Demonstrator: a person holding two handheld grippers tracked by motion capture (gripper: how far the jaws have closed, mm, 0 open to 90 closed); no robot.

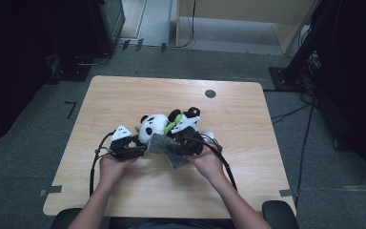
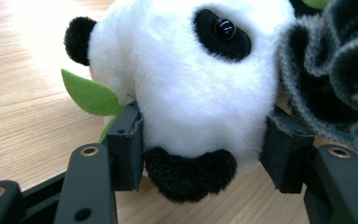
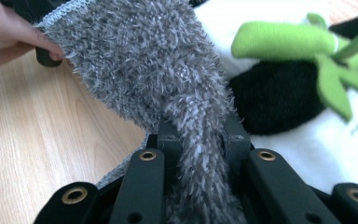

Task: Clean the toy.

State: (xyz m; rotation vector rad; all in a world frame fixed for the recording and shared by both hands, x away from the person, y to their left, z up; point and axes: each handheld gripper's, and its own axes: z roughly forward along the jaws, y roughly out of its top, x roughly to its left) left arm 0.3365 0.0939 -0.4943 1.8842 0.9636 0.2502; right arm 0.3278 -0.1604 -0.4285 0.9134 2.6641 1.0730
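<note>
The panda's head (image 2: 191, 79) is clamped between the pads of the left gripper (image 2: 200, 154), so the toy is kept steady near the middle of the table (image 1: 124, 95). A bunched fold of the grey fuzzy cloth (image 3: 168, 70) is pinched in the closed right gripper (image 3: 198, 140) and held against the toy's body, probably so that it can be drawn over or wiped across the plush; which of these is meant cannot be judged.

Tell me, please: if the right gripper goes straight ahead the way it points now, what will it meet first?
Probably the plush panda. The right gripper is shut on the grey fuzzy cloth, and the panda's black and white body lies just beyond it, though depth is unclear.
</note>
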